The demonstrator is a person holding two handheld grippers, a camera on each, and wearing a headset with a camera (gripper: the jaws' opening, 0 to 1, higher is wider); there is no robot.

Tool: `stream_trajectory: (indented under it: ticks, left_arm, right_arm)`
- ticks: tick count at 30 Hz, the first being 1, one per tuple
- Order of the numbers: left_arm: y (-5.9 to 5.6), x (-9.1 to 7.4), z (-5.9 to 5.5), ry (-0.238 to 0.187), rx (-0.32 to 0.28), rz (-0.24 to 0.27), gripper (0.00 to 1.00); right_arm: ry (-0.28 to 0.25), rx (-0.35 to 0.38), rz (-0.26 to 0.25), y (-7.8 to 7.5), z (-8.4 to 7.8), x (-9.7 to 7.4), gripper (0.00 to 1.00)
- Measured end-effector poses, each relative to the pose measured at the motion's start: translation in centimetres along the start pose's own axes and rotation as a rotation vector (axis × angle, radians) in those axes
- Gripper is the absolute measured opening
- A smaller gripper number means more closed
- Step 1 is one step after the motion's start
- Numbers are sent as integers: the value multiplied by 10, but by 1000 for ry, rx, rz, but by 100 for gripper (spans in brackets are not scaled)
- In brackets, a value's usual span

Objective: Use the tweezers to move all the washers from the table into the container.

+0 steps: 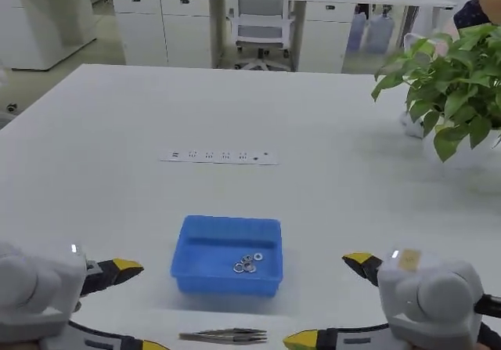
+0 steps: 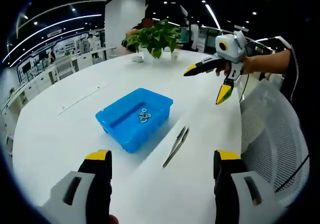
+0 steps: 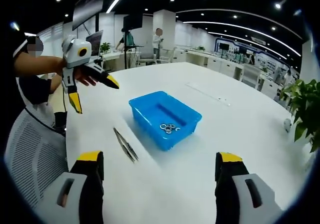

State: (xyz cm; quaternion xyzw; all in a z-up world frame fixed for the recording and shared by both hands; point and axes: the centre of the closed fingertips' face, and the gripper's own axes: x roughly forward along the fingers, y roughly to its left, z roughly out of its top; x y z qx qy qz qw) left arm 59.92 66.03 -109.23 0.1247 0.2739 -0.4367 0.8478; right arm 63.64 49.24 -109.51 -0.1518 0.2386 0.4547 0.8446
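Two grippers, both released: your left gripper (image 1: 145, 307) and right gripper (image 1: 322, 299) hang w/ jaws spread wide, nothing in either, one each side of the work.

Between them the tweezers (image 1: 223, 336) lie flat on the table (image 1: 235, 115), just in front of the container (image 1: 231, 223), roughly parallel to its near wall and not touching it. Can't tell which end is the tip.

The washers (image 1: 247, 263) sit as one small cluster on the container's floor, toward its near right corner. Judging by that, the task is nearly or fully done.

Handling, my read:
- Tweezers are thin springy metal and light. Lying flat, they give you little to get under.
- Take them approx mid-length across both arms, and squeeze gently or the tips cross.
- Expect them to skate on that smooth top.
- Washers are tiny, hard, flat and slick. Pinch one by the rim, or hook a tip thru the hole. Too much force and it flicks away.

The surface is a plain white matt tabletop w/ an inset strip (image 1: 219, 157) further back. The specks by it are too small to tell.

Room: a leafy plant (image 1: 450, 92) at the table's right edge, an office chair (image 1: 261, 21) and white desks beyond
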Motion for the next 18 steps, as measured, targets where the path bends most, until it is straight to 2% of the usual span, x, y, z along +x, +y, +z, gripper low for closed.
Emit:
stream_trajectory:
  ticks: [4, 7, 18]
  left_arm:
    - [2, 2, 3, -3, 2, 13, 99]
    - [7, 2, 5, -10, -4, 23, 99]
    - [6, 2, 5, -5, 7, 21, 99]
  right_arm:
    - [12, 0, 21, 10, -3, 5, 100]
    - [17, -11, 27, 12, -5, 5, 100]
    - [18, -9, 31, 14, -6, 6, 100]
